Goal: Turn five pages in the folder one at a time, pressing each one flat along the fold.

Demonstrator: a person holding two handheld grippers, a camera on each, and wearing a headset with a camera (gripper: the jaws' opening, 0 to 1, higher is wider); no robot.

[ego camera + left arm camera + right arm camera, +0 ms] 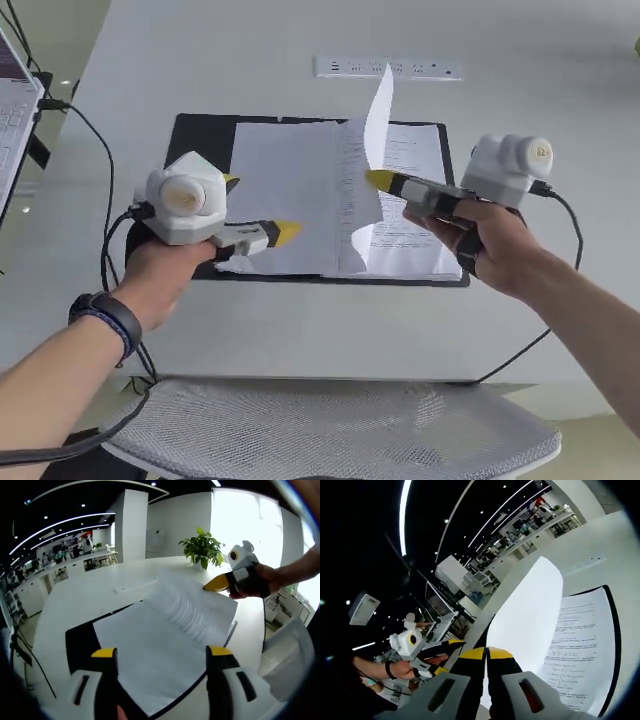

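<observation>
Two grippers are over the black folder [200,135] in the head view; the folder lies open on the white worktop [540,100] in front of you. Your right gripper [380,180] has its yellow-tipped fingers pressed together on the edge of one page [378,115], and that page stands upright just right of the fold. Your left gripper [259,208] is over the lower part of the left-hand sheets with its fingers spread; whether it touches the paper, you cannot tell. A power strip [388,68] lies beyond the folder, and a laptop [12,110] sits at the far left.

In the left gripper view, the left gripper [162,652] has its fingers wide apart with nothing gripped, above the left-hand sheets. The page [195,605] rises ahead, pinched at its far edge by the right gripper [219,582].

In the right gripper view, the right gripper [486,655] pinches the page [525,610], fingers tight on the paper's edge. The printed right-hand sheet [580,640] lies flat beside it.
</observation>
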